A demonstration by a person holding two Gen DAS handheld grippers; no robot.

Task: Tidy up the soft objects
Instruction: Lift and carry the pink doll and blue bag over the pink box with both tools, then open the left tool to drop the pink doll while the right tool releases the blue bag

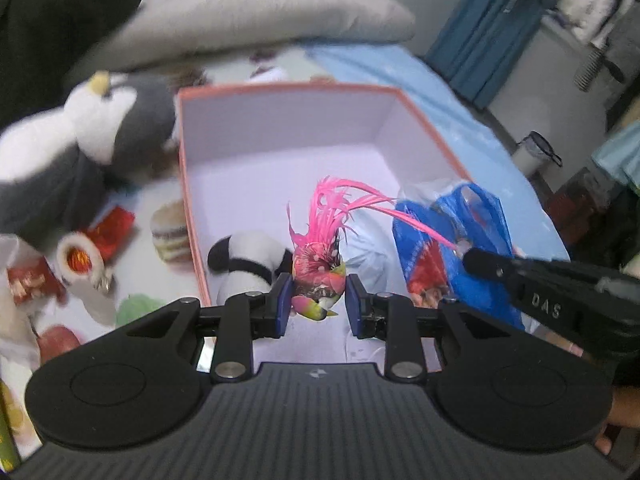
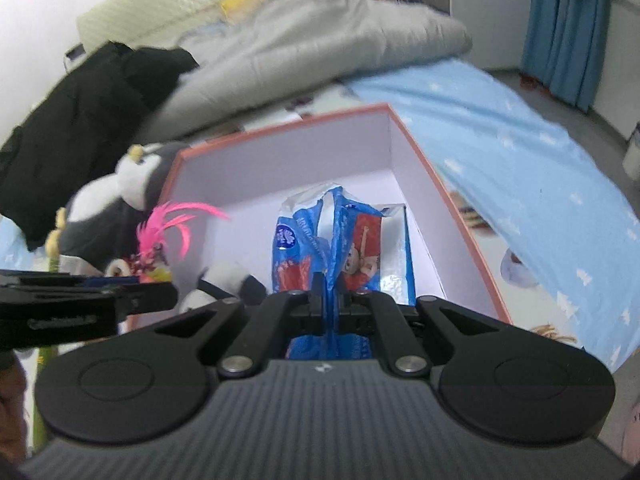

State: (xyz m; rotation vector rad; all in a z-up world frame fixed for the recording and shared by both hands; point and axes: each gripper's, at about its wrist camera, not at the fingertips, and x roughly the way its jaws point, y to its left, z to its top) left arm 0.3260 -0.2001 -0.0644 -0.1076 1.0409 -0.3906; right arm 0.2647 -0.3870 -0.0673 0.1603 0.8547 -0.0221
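Left fingers [image 1: 316, 300] grip feathered bird [image 1: 318, 276] | right fingers [image 2: 331, 304] pinch blue bag [image 2: 344, 248] | burger toy [image 1: 170, 230] left view only

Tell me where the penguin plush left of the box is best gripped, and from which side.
Judging by its pose, take the penguin plush by its head or neck, coming from above: it leans upright against the box, head topmost and free, while its lower body sits among clutter.
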